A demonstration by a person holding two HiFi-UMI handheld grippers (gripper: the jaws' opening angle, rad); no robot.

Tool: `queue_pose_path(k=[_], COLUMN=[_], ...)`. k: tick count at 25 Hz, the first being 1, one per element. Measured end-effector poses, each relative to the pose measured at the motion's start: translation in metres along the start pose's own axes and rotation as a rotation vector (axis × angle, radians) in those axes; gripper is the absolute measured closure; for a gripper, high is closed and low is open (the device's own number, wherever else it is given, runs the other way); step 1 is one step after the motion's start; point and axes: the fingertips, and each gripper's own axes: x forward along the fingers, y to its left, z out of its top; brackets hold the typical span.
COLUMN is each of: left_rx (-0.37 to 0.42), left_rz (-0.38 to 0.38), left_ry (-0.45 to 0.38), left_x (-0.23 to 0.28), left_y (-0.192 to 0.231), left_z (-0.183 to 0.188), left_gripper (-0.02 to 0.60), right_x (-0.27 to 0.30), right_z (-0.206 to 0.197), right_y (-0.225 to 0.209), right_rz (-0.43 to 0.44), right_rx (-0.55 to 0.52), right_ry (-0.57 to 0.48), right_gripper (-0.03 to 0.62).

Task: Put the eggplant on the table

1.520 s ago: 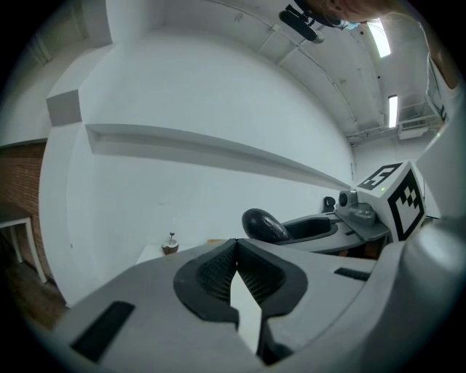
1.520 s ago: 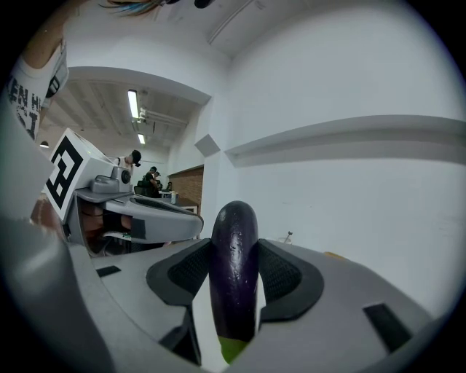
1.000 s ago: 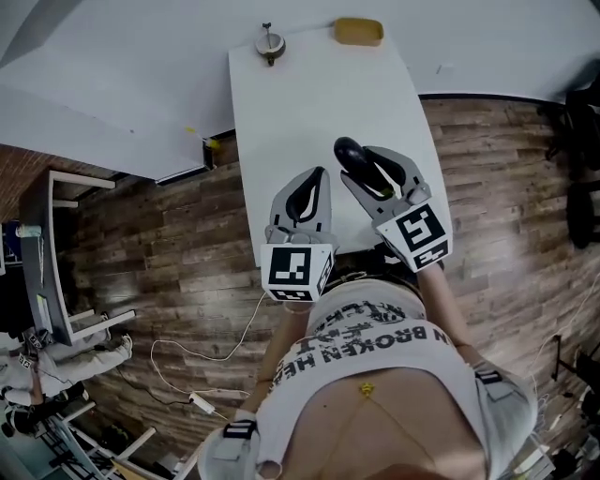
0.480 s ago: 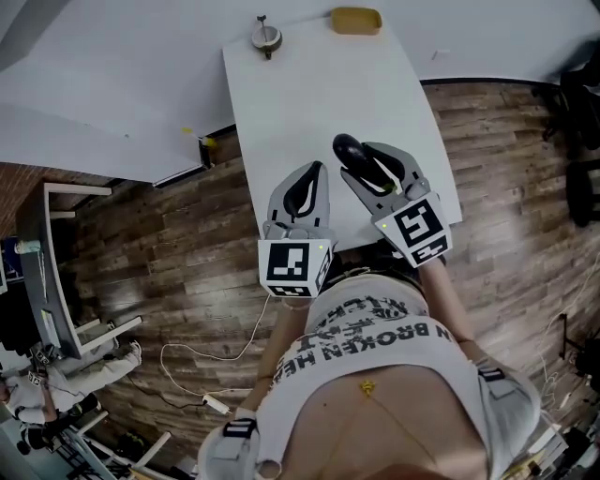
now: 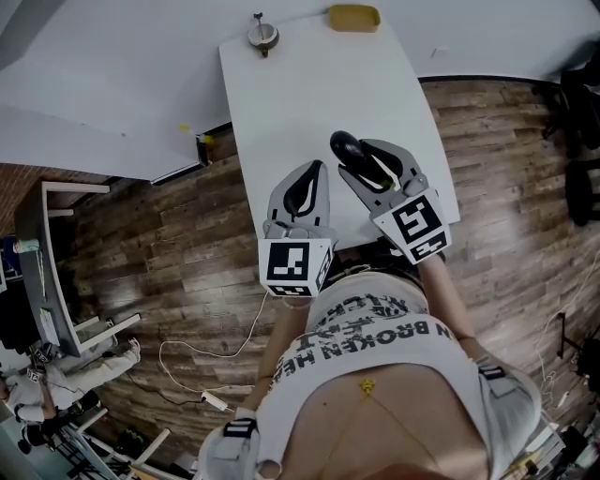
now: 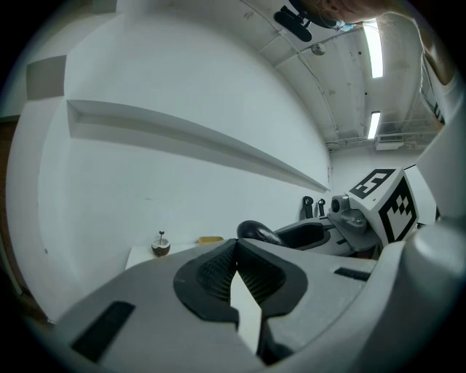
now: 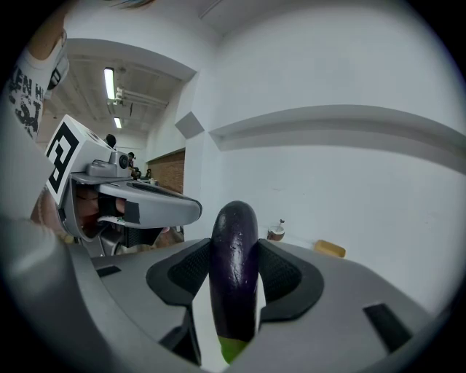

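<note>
The right hand-held gripper (image 5: 368, 164) is clenched on the eggplant (image 7: 234, 269), whose dark tip pokes past the jaws above the tabletop (image 5: 300, 94); best, I judge, to lower it until its belly rests on bare white surface, then ease the jaws apart so it cannot roll; the left hand-held gripper (image 5: 312, 178), jaws together on nothing, hangs just beside. Count: two hand-held grippers; one eggplant; one small round object (image 5: 263, 36) and one yellow object (image 5: 353, 17) at the far edge.

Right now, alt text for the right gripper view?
The right gripper is clamped on a purple eggplant, green stem end nearest the camera. The left gripper sits at left; a small round object and a yellow block lie beyond.
</note>
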Motion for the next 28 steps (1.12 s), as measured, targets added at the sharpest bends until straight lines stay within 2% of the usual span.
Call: queue_pose_path(k=[14,28], left_rx=[-0.005,-0.026], left_rz=[0.019,0.049], left_ry=[0.007,0.031], left_x=[0.0,-0.008], left_y=[-0.002,0.002], left_z=[-0.001,-0.011], left_gripper=[0.575,0.575], right_x=[0.001,0.021], right_z=[-0.003,-0.044], right_y=[-0.002,-0.01], right_rz=[0.021,0.032], right_rx=[-0.002,-0.008], right_ry=[0.003,0.088], right_gripper=[0.39,0.39])
